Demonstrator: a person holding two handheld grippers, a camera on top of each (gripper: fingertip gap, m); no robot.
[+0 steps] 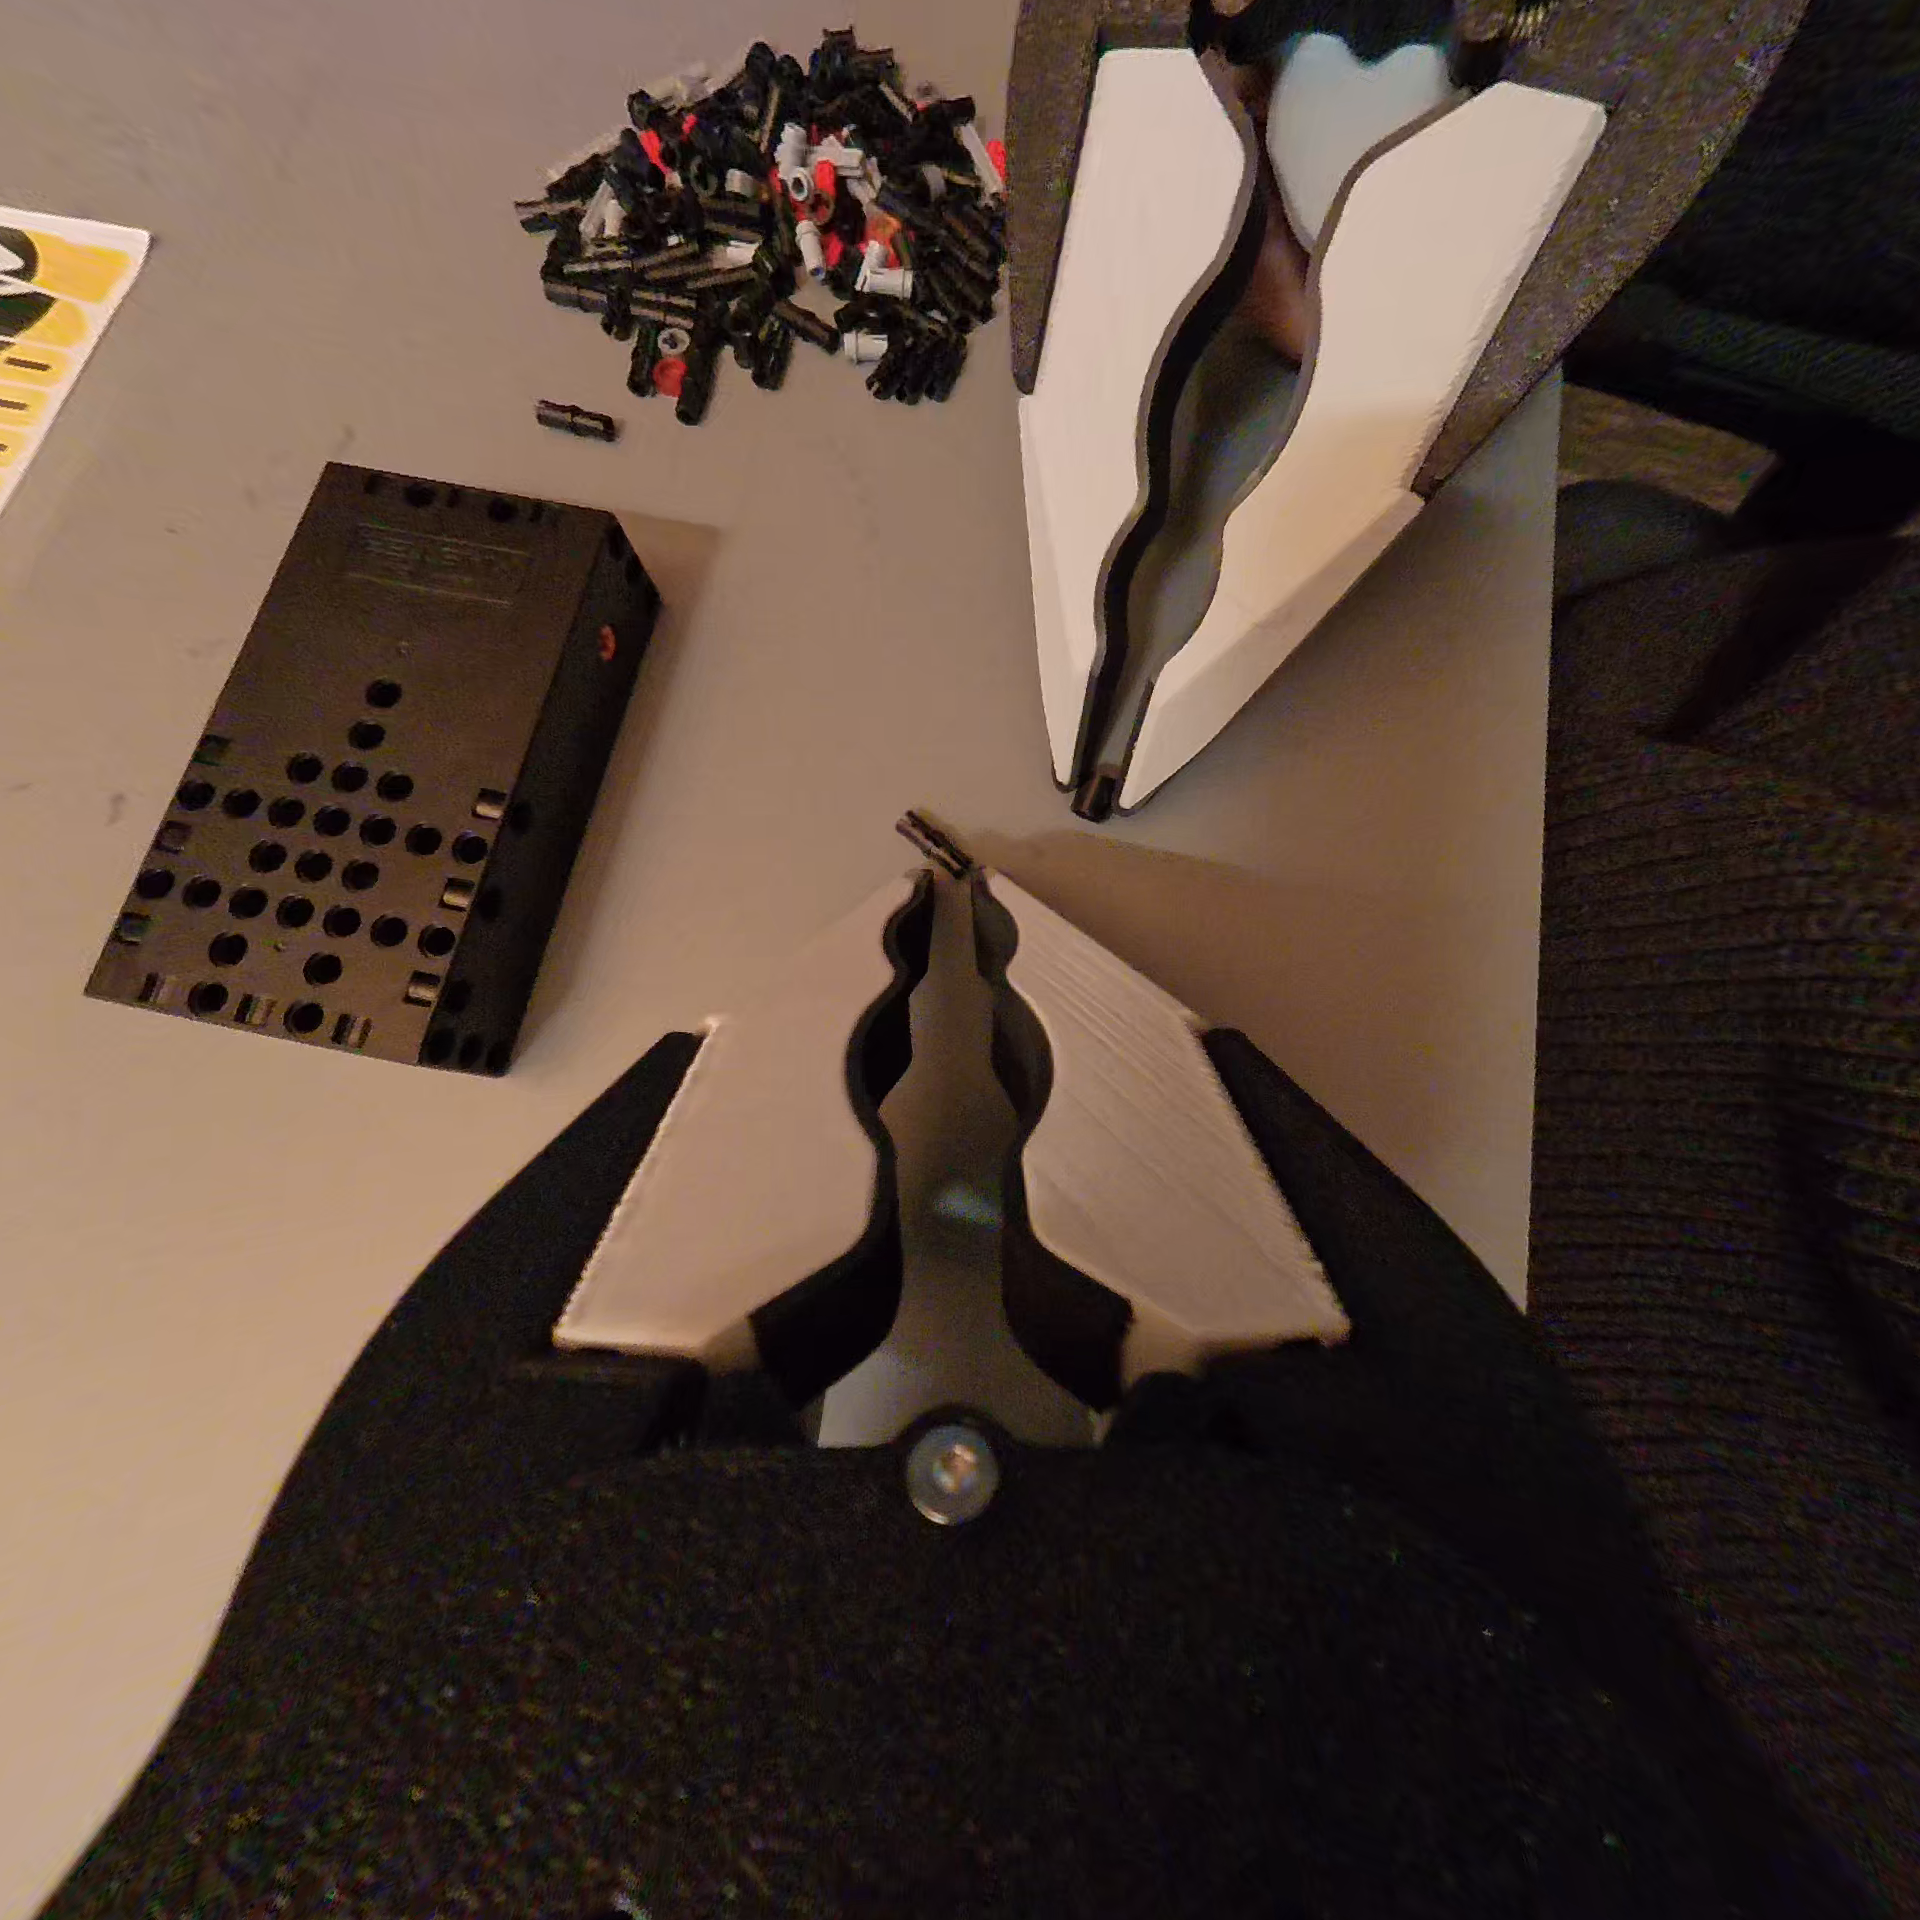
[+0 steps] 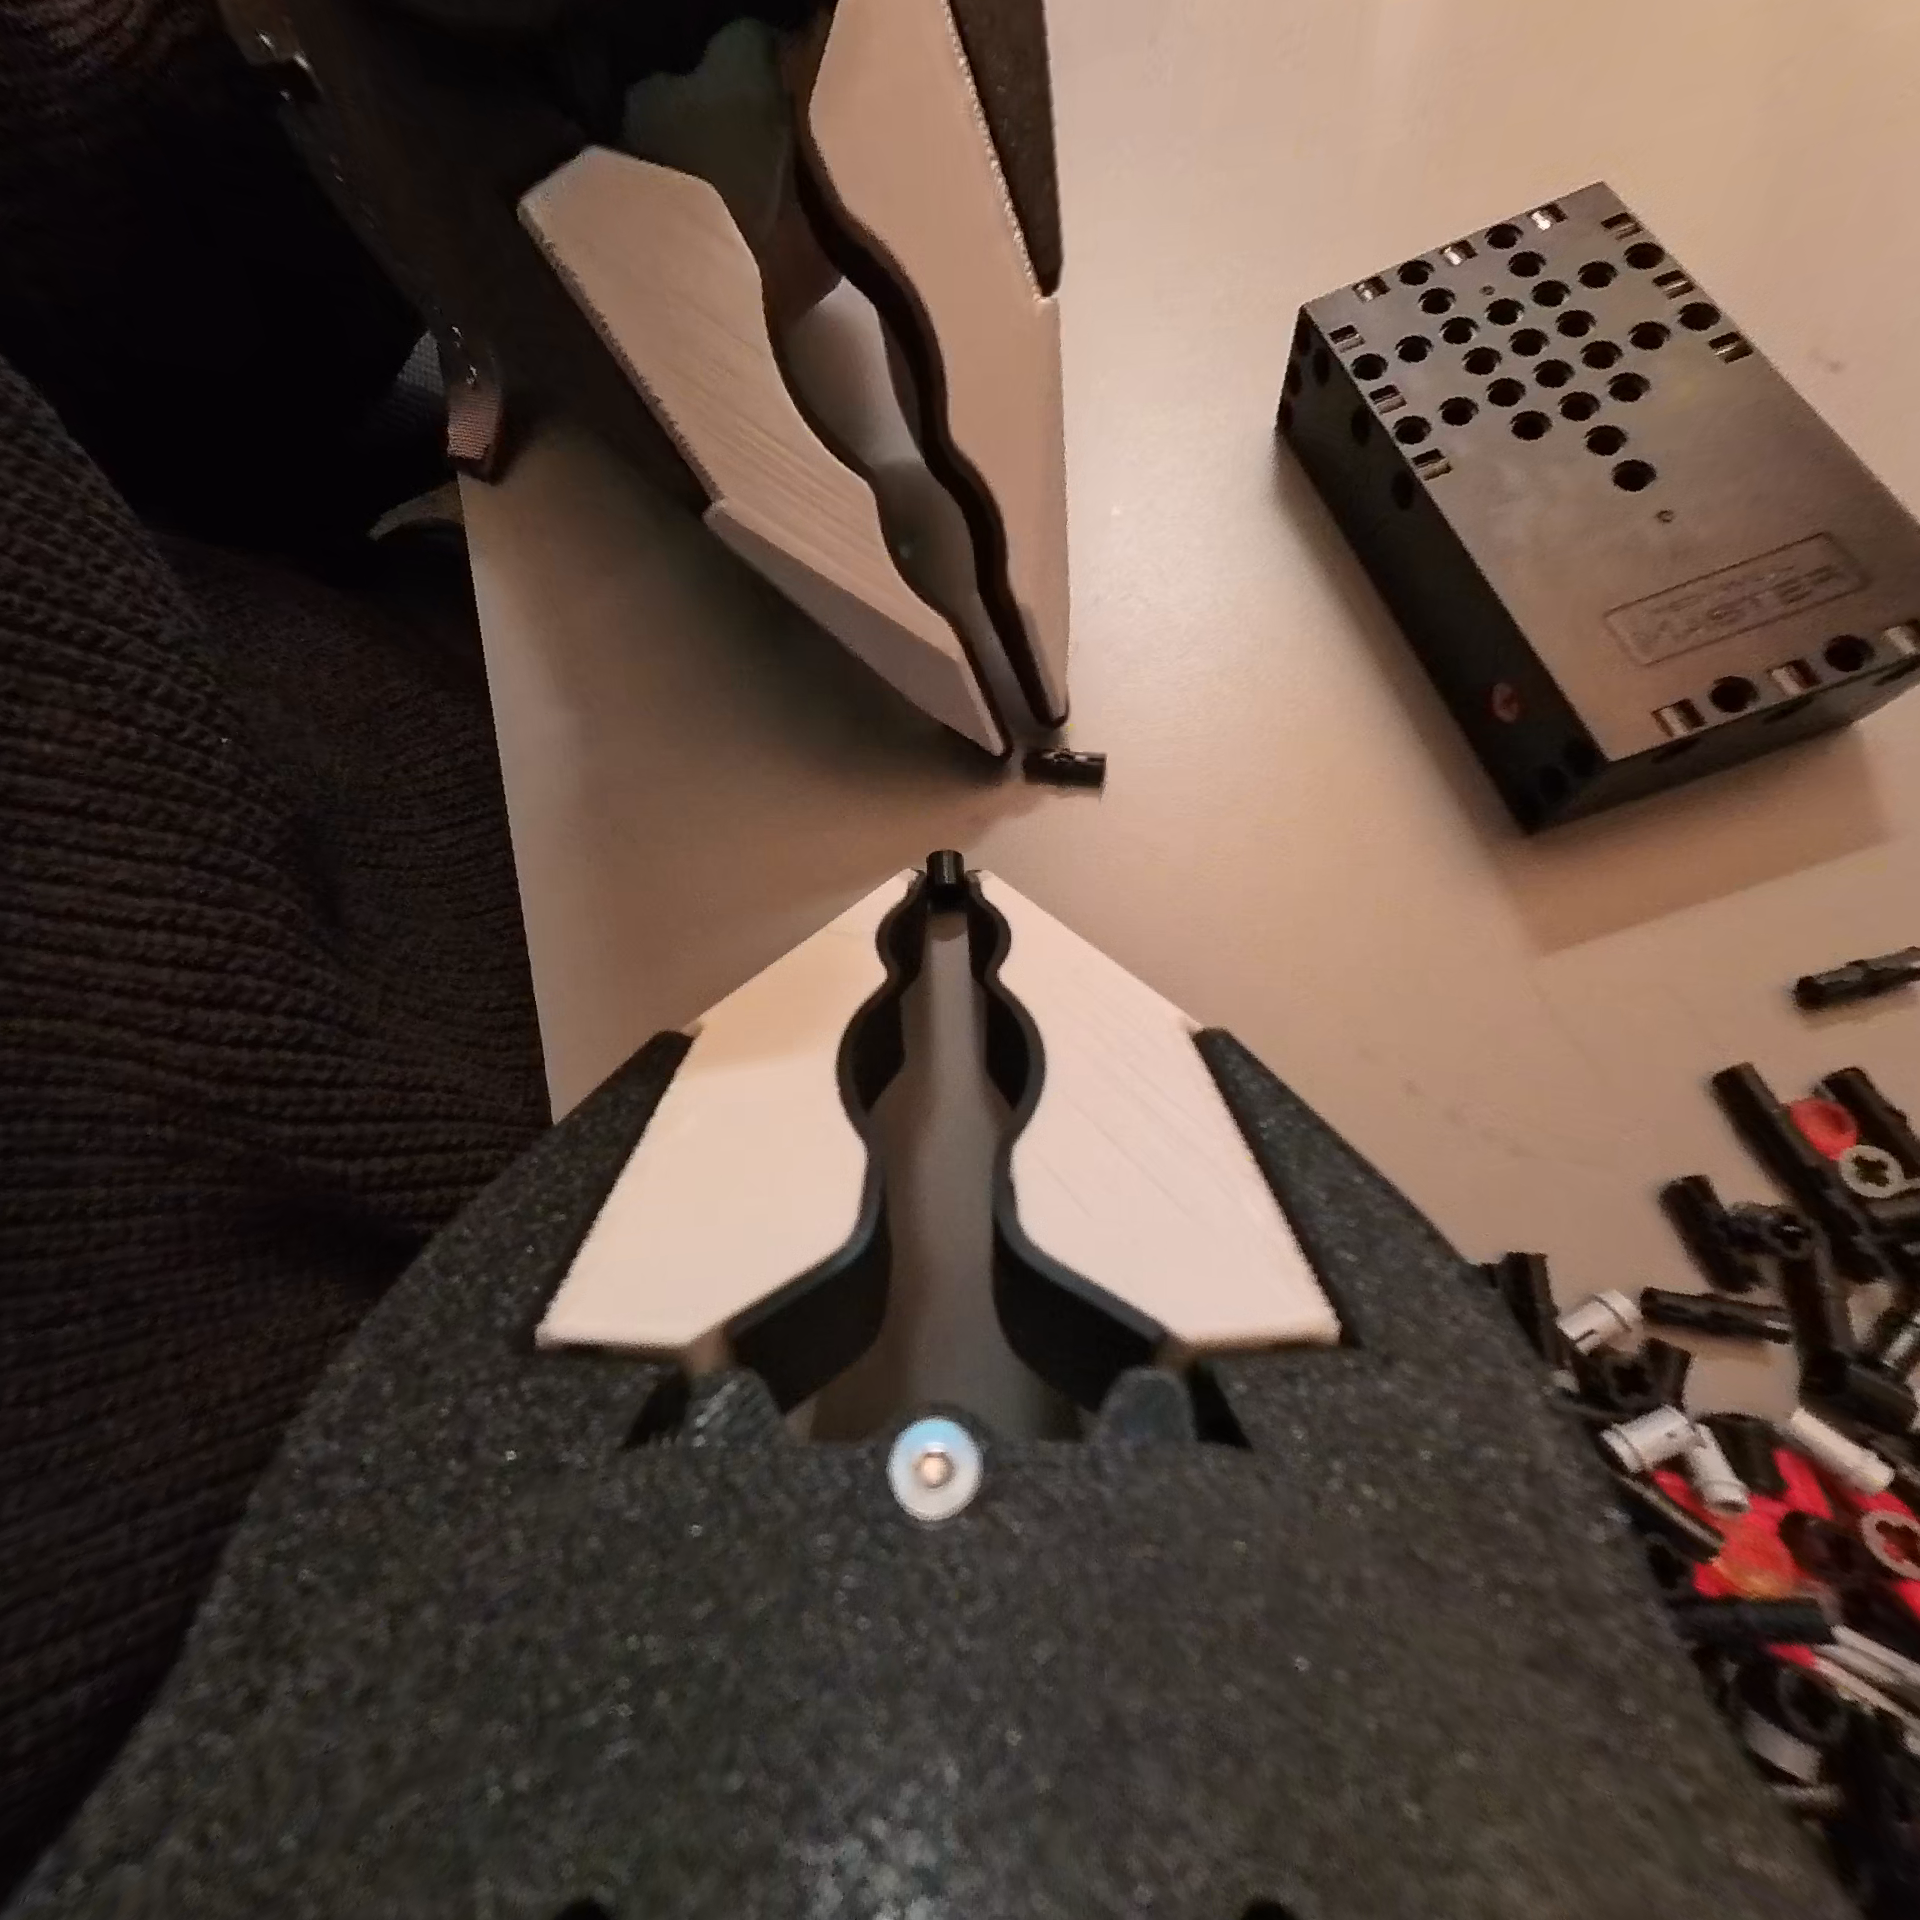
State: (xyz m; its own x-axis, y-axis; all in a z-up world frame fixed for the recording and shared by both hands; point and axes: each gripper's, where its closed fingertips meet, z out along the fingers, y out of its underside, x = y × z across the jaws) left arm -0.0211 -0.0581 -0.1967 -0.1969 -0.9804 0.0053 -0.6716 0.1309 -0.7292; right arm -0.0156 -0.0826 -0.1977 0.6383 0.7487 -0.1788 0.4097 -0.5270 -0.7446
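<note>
My left gripper (image 1: 948, 881) is shut on one end of a small black connector pin (image 1: 933, 840), which sticks out past its tips. My right gripper (image 2: 943, 888) is shut on another small black pin (image 2: 943, 868), with only the pin's end showing. The two grippers point at each other just above the grey table (image 1: 831, 644), tips a short gap apart. The right gripper (image 1: 1091, 790) shows at the upper right of the left wrist view. The left gripper (image 2: 1023, 740) and its pin (image 2: 1065, 769) show at the top of the right wrist view.
A black block with many round holes (image 1: 343, 769) (image 2: 1621, 499) lies flat on the table. A pile of black, red and grey pins (image 1: 779, 218) (image 2: 1818, 1351) sits beyond it, with one loose pin (image 1: 575, 419) nearby. A yellow printed sheet (image 1: 52, 312) lies at the left. A dark knit garment (image 1: 1745, 1039) borders the table edge. The grippers are tip to tip, or close to it.
</note>
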